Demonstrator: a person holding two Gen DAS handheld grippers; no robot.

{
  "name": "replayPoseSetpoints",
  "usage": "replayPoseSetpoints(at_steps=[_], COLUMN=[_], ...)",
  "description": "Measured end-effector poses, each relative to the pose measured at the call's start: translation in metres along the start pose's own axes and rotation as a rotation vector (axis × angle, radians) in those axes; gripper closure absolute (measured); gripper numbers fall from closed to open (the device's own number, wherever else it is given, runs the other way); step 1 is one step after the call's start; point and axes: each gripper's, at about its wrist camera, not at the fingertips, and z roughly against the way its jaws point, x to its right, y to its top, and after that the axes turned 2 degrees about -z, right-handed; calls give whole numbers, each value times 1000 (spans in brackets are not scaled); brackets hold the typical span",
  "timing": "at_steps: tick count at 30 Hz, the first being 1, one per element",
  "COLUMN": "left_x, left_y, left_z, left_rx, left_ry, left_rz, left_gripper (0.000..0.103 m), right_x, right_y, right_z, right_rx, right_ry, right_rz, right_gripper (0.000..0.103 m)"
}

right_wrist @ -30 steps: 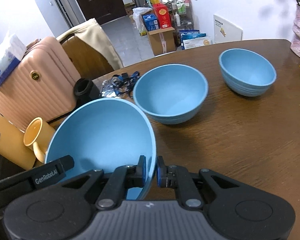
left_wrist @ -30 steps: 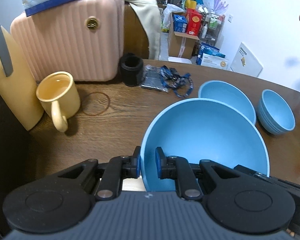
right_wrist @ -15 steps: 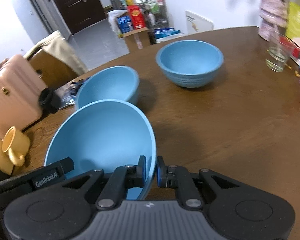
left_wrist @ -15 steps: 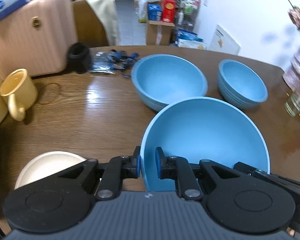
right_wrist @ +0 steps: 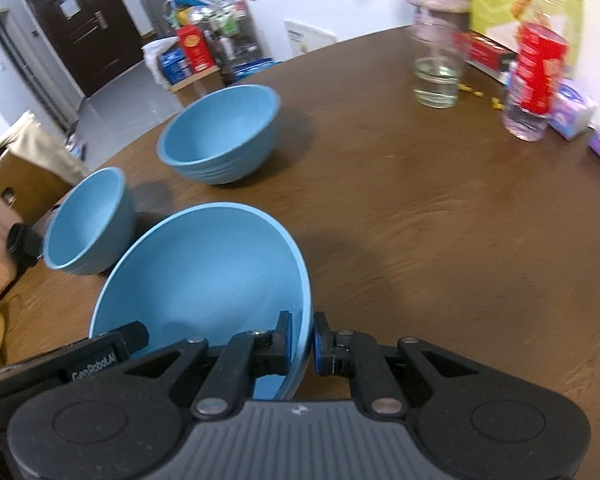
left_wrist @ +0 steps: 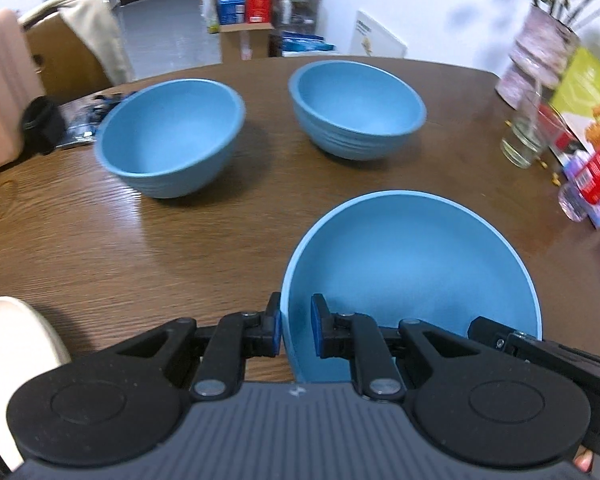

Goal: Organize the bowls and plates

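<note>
Both grippers hold one large blue bowl [left_wrist: 412, 264] above the brown table [left_wrist: 100, 240]. My left gripper [left_wrist: 296, 330] is shut on the bowl's left rim, one pad inside and one outside. My right gripper [right_wrist: 301, 342] is shut on the right rim of the same large blue bowl [right_wrist: 204, 276]. Two smaller blue bowls stand on the table beyond it: the left bowl [left_wrist: 170, 136] and the right bowl [left_wrist: 356, 106]. In the right wrist view they appear as the near bowl [right_wrist: 86, 222] and the far bowl [right_wrist: 220, 132].
A cream plate [left_wrist: 16, 356] lies at the table's near left edge. A glass [right_wrist: 436, 76], a vase [left_wrist: 540, 56], a bottle [right_wrist: 534, 80] and packets crowd the right side. A pink suitcase [left_wrist: 0, 92] and black cup [left_wrist: 40, 124] stand at far left.
Both grippers have carried the large blue bowl to the right across the table, past the yellow mug and suitcase. The two smaller bowls now lie ahead and the glass and vase have come into view.
</note>
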Motion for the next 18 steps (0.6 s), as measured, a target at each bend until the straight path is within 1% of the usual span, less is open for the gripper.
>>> replayPoseSetpoints(at_steps=[11,18], left_x=[65,96], left_y=[1,0], left_z=[-30,-46], left_rx=[-39,-64], left_ry=[-43,-46], left_rz=[-78,-125], left_gripper=[88,88], right_x=[62,91], right_y=[15,22], right_z=[-10,-17], right_rx=[25,40], right_ry=[-69,-94], right_rz=[-45,-65], right_gripper=[93,93])
